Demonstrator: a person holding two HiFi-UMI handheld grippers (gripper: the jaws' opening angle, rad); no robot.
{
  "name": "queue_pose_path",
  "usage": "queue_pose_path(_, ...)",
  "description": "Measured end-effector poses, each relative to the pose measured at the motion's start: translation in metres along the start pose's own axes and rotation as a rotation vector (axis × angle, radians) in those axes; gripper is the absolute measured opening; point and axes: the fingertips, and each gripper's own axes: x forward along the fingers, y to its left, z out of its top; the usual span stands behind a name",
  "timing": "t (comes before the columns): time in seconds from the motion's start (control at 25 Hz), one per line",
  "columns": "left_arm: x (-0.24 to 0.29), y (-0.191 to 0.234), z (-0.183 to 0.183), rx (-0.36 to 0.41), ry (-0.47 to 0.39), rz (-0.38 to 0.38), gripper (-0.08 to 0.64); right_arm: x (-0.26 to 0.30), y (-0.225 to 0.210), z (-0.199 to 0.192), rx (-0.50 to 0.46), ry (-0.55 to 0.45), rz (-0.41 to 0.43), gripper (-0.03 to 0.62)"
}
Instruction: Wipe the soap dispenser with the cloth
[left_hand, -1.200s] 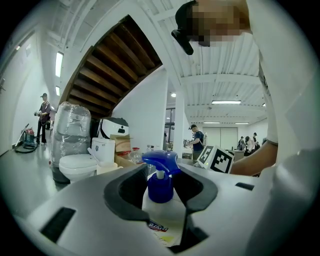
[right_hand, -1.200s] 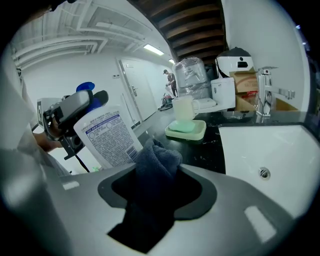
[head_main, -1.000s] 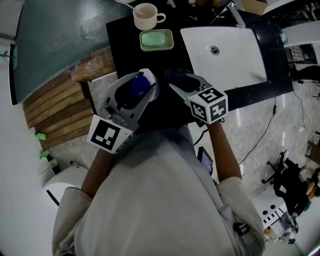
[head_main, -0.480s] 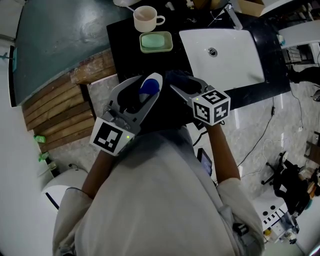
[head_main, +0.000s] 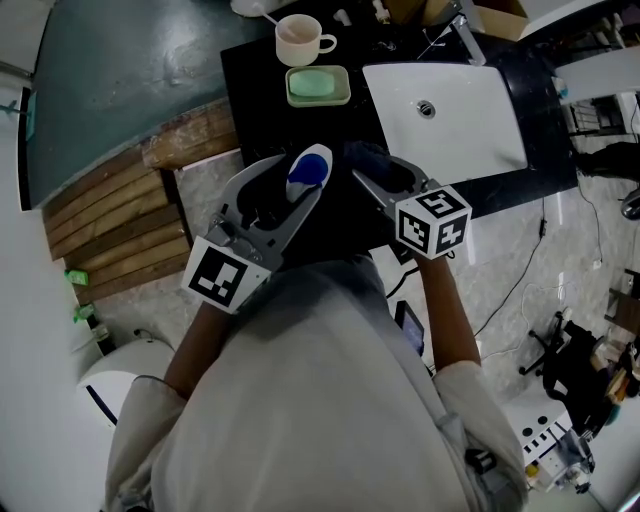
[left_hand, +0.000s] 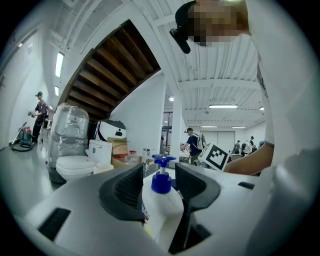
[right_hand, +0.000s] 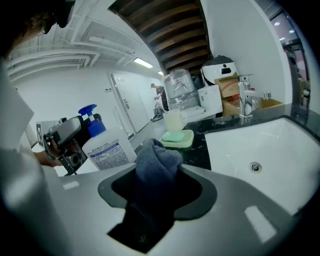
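Our left fingers (left_hand: 125, 192), which have just been opening, bracket and touch the upright white plastic soap dispenser with a blue pump (left_hand: 162, 202). Our right fingers (right_hand: 202, 197) clench the bunched dark blue-grey cloth (right_hand: 155, 165). The dispenser stands just left of it, apart.

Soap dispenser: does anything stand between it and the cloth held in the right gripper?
Nothing visible does. The soap dispenser stands just left of the cloth bunched in the right gripper, with open air between. The left gripper, its jaws just opened wider, flanks the dispenser's sides, leaving its labelled face exposed.
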Motion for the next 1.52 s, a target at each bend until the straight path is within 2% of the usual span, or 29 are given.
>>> queue_pose_path(0.2,-0.010,0.000,0.003,-0.005,-0.009,0.013,0.184,-0.012,0.001,0.009,0.001,-0.047,-0.023,0.183)
queue_pose_path(0.48,-0.026,0.000,0.002,-0.006,-0.013,0.039,0.184,-0.030,0.004,0.022,-0.044,-0.118,-0.101,0.181)
queue_pose_path(0.8,-0.050,0.011,0.016,0.005,-0.056,0.119,0.180,-0.055,0.023,0.042,-0.079,-0.218,-0.149,0.175)
queue_pose_path(1.12,-0.070,0.019,0.030,0.012,-0.102,0.167,0.067,-0.082,0.045,0.058,-0.098,-0.302,-0.175,0.167)
queue_pose_path(1.28,-0.077,0.021,0.029,0.037,-0.092,0.185,0.013,-0.094,0.051,0.062,-0.114,-0.323,-0.205,0.164)
queue_pose_path(1.52,-0.081,0.026,0.025,0.014,-0.061,0.194,0.005,-0.108,0.068,0.070,-0.139,-0.353,-0.190,0.164)
